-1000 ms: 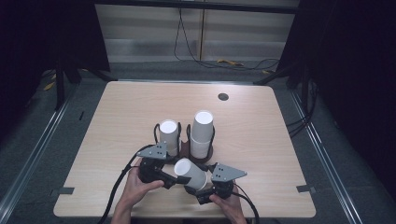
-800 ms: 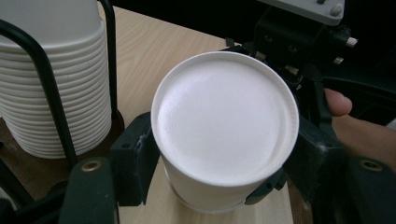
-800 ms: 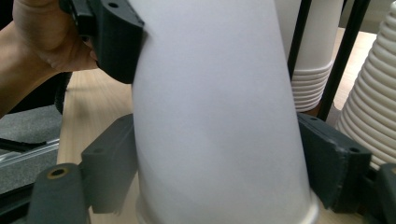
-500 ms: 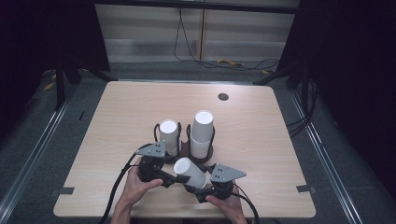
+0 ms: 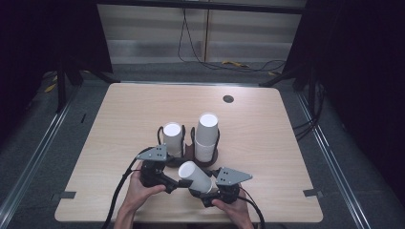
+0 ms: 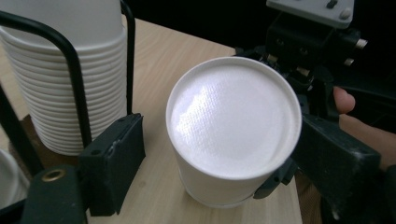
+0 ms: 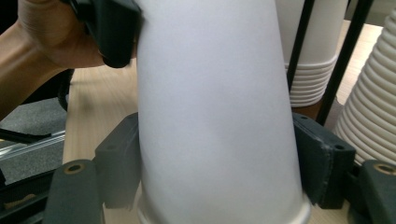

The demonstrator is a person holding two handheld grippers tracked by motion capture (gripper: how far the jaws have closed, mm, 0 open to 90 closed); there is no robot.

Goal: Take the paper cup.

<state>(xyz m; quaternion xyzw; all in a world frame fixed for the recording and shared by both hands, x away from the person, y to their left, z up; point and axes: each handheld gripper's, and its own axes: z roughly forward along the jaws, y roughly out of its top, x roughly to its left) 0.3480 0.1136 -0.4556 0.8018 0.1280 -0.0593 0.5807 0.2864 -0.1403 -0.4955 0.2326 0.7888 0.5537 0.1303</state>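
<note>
**Cup changes hands: right gripper takes over as the left lets go**

A single white paper cup (image 5: pixel 196 175) lies tilted between the two grippers near the front edge of the wooden table (image 5: pixel 267 143), its closed bottom pointing toward the left hand and its rim end toward the right. The right gripper (image 5: pixel 210 188) has just been closing, and in the right gripper view its black pads press on both sides of the cup's wall close to the rolled rim, so the cup is now clamped there. The left gripper (image 5: pixel 173 183) has just been opening: in the left gripper view its jaws stand apart on either side of the cup's base, the left pad clear of the paper. Whether the other pad still brushes the cup is hard to tell, since the cup covers it.

This looks like a handover finished in the air. The cup now rests on the right gripper's hold alone, and the left hand is free to draw away.

Behind the hands, the black wire holder (image 5: pixel 190 138) carries two stacks of nested cups, a shorter stack (image 5: pixel 173 138) on the left and a taller stack (image 5: pixel 206 136) on the right. Neither is touched.

Compared with a second ago, the hands, the cup and both stacks sit in the same places in the high view. Only the grip has swapped, from left to right.
</note>
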